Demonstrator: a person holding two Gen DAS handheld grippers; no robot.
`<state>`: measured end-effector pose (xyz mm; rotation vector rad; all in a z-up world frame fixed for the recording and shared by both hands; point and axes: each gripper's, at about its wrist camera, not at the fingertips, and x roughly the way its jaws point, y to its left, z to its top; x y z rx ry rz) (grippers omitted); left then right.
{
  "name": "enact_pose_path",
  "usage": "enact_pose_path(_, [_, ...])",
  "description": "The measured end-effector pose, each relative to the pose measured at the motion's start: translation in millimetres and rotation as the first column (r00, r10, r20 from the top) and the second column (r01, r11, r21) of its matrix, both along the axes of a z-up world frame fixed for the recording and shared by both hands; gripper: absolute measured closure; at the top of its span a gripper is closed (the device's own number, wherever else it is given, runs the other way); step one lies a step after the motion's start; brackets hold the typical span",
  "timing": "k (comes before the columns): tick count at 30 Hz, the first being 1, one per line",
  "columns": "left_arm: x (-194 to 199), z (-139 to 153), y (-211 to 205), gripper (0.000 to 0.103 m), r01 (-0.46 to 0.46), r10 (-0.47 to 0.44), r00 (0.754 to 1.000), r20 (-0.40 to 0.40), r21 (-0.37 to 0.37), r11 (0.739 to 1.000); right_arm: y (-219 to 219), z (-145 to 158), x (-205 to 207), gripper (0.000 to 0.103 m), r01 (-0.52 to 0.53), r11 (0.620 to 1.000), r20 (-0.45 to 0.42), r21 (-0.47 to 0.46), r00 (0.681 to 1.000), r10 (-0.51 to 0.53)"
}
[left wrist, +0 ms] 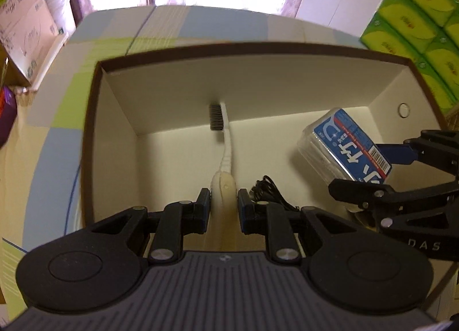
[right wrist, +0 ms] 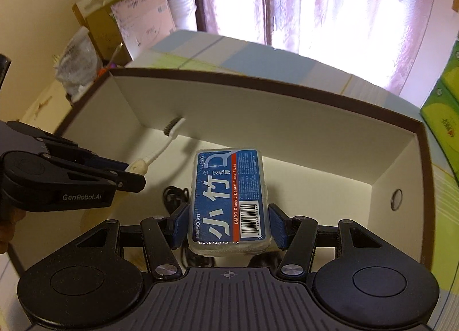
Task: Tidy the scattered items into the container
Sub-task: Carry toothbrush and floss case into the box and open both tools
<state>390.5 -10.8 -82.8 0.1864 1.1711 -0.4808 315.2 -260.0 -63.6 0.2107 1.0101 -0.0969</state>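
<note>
My left gripper (left wrist: pixel 224 202) has its fingers narrow, clamped on the cream handle of the white plastic toothbrush with dark bristles (left wrist: pixel 225 141); the head points at the far wall of the brown-rimmed white cardboard box (left wrist: pixel 258 52). My right gripper (right wrist: pixel 228 223) has its fingers pinched on the long sides of the clear plastic floss-pick case with a blue label (right wrist: pixel 229 196), held above the box floor. A tangled black cable (left wrist: pixel 265 187) already lies in the box. I judge the toothbrush light and stiff; the thick handle is the right hold. The case looks rigid, light and slick, so I'd grip it mid-length. The box sits on a pastel patchwork surface (left wrist: pixel 86 58).
</note>
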Motion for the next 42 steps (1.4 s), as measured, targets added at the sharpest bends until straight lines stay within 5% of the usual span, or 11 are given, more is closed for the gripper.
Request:
enact_pose_path(6, [3.7,-13.6,-3.0,0.086,0.004,-0.003,1.000,-0.023,0.026,1.000,-2.8,-8.7,10.4,0.043,-0.017,1.000,-0.049,0.000,0.999,0.017])
enact_pose_path(18, [-1.8,-0.9,-3.2,0.066,0.024,-0.024,1.000,0.015,0.041,0.999,-3.7,-8.7,18.7,0.043,-0.053,0.999,-0.076,-0.008,0.996,0.052])
enact_pose_path(19, [-3.1,1.1,-2.3,0.063,0.027,-0.028,0.999,0.017,0.037,0.999,-3.2,-7.0,17.5,0.030,-0.057,0.998,-0.076,-0.011,0.996,0.056])
enact_pose_path(20, [-4.4,3.4,-1.6,0.062,0.030,-0.031,0.999,0.020,0.033,0.999,-2.4,-4.9,15.7,0.005,-0.059,0.998,-0.072,-0.018,0.996,0.057])
enact_pose_path(21, [-5.5,5.6,-0.7,0.060,0.032,-0.033,0.999,0.022,0.029,0.999,-1.1,-1.4,12.0,0.001,-0.059,0.998,-0.056,-0.035,0.997,0.057])
enact_pose_path(26, [-16.2,18.4,2.5,0.051,0.056,-0.057,0.997,0.046,0.017,0.998,5.2,17.3,-8.6,0.001,-0.100,0.993,-0.020,-0.057,0.995,0.099])
enact_pose_path(31, [-33.4,33.4,2.4,0.026,0.079,-0.080,0.993,0.084,0.009,0.997,10.6,31.4,-35.2,0.001,-0.083,0.996,0.006,-0.033,0.996,0.084])
enact_pose_path(42, [-90.0,78.8,15.6,0.010,0.089,-0.084,0.976,0.200,-0.015,0.996,35.7,65.6,-105.5,0.001,0.016,0.999,0.133,-0.030,0.991,-0.012])
